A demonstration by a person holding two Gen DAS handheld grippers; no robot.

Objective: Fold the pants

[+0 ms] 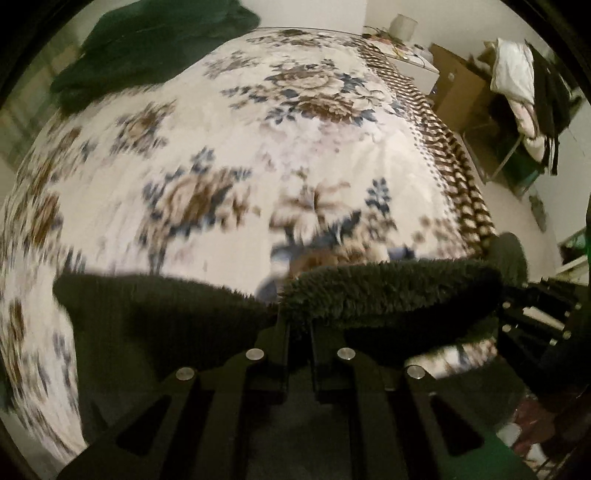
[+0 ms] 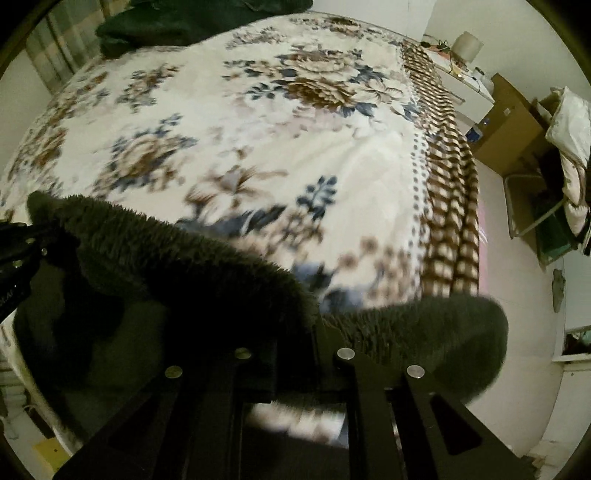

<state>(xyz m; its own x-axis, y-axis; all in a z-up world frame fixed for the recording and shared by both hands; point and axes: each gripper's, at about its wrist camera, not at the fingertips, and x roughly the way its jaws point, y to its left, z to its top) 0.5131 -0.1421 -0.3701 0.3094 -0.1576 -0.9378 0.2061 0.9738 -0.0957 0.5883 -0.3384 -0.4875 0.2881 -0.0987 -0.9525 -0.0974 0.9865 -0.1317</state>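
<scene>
One pair of dark fleece pants (image 1: 388, 295) is hanging between two claws above the floral bed (image 1: 258, 147); the left claw (image 1: 299, 325) is pinching its edge, fingers nearly together; the right claw (image 2: 295, 332) is seemingly clamping it too, fingertips buried in pile; motion blur is smearing the bedspread; a second dark heap (image 2: 184, 22) is lying far back.

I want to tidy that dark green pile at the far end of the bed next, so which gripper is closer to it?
Left, probably. The green pile sits far-left in both views; the left gripper is left of the right gripper, both clamping the fuzzy pants.
</scene>
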